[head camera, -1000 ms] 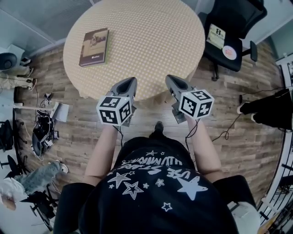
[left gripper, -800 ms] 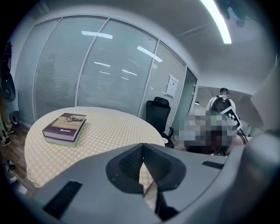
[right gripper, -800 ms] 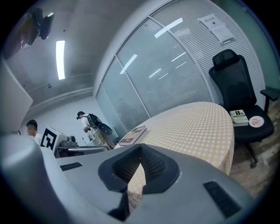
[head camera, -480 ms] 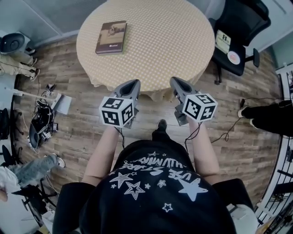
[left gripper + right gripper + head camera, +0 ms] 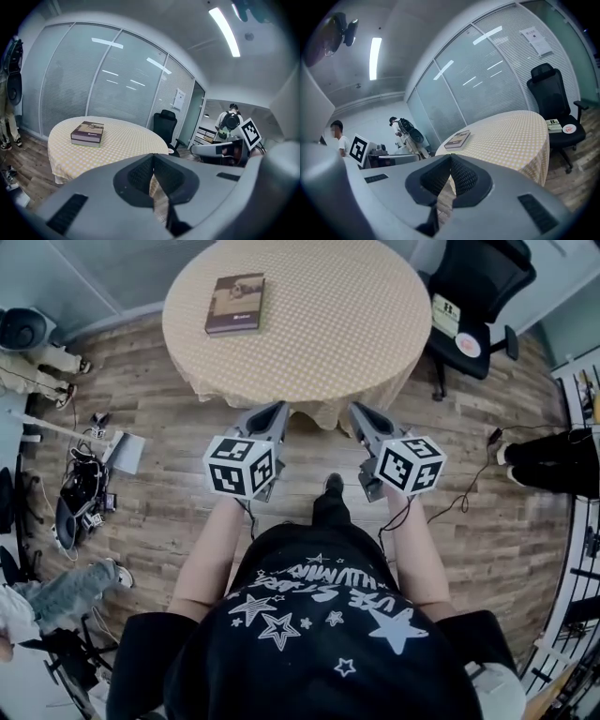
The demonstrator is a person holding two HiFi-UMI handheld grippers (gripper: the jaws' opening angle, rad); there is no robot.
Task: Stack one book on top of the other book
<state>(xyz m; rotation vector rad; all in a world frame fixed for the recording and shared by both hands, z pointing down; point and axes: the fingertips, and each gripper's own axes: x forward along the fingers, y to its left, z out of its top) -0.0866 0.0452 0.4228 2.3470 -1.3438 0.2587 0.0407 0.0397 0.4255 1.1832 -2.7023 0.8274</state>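
A brown book (image 5: 235, 304) lies at the far left of the round table (image 5: 319, 324) with its yellow checked cloth. In the left gripper view the book (image 5: 87, 133) looks like two stacked volumes, the brown one on top. The right gripper view shows the same book (image 5: 458, 139) far off. My left gripper (image 5: 275, 412) and right gripper (image 5: 359, 413) hang side by side over the wooden floor, short of the table's near edge. Both are shut with nothing between the jaws, as the left gripper (image 5: 153, 156) and right gripper (image 5: 451, 157) show in their own views.
A black office chair (image 5: 473, 287) with a booklet (image 5: 445, 313) on its seat stands right of the table. Cables and gear (image 5: 80, 507) litter the floor at left. A person's legs (image 5: 548, 460) reach in at right. Glass walls stand behind the table.
The table has slid up and away in the head view. Both grippers, earlier overlapping its near edge, now hang over the floor. The jaws stay shut.
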